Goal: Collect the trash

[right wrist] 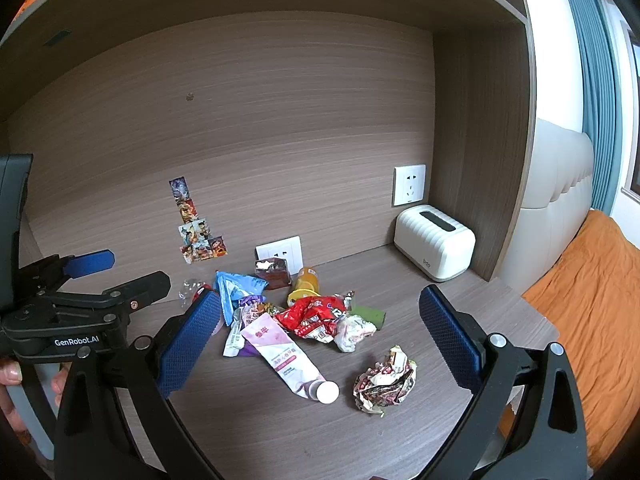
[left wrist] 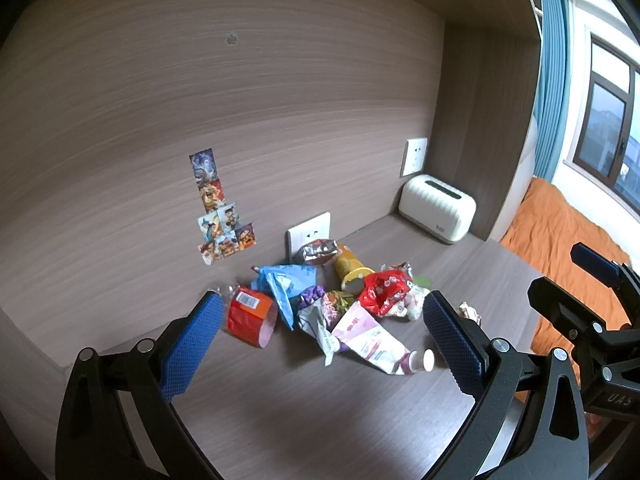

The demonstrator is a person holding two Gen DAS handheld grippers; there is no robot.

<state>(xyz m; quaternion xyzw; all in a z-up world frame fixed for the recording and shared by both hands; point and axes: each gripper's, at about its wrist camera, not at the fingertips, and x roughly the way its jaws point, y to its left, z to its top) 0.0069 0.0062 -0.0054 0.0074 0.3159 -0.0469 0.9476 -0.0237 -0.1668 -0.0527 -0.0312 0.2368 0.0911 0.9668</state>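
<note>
Grey-brown wood-grain worktop point(right wrist: 280, 432) set in an alcove, back wall point(right wrist: 260, 128) of matching panelling with two white sockets point(right wrist: 409, 184) and small picture stickers point(right wrist: 192, 224). To the right, orange bedding point(right wrist: 592, 300), blue curtain point(left wrist: 554, 80), dark-framed window point(left wrist: 608, 108) letting in daylight

The left gripper point(left wrist: 322, 336) is held forward and tilted downward, its two blue-padded fingers point(left wrist: 192, 346) spread wide with nothing between them; the black linkages run back from each finger toward the camera. The right gripper point(right wrist: 320, 344) sits just beside it on its right, level with it and angled the same way, jaws equally wide and gripping nothing; its textured blue pads point(right wrist: 450, 340) face each other across the gap. In the right wrist view the left gripper's body shows side-on at the left edge; a hand point(right wrist: 12, 376) wraps the pale handle beneath it, fingertips curled round the grip.
</note>
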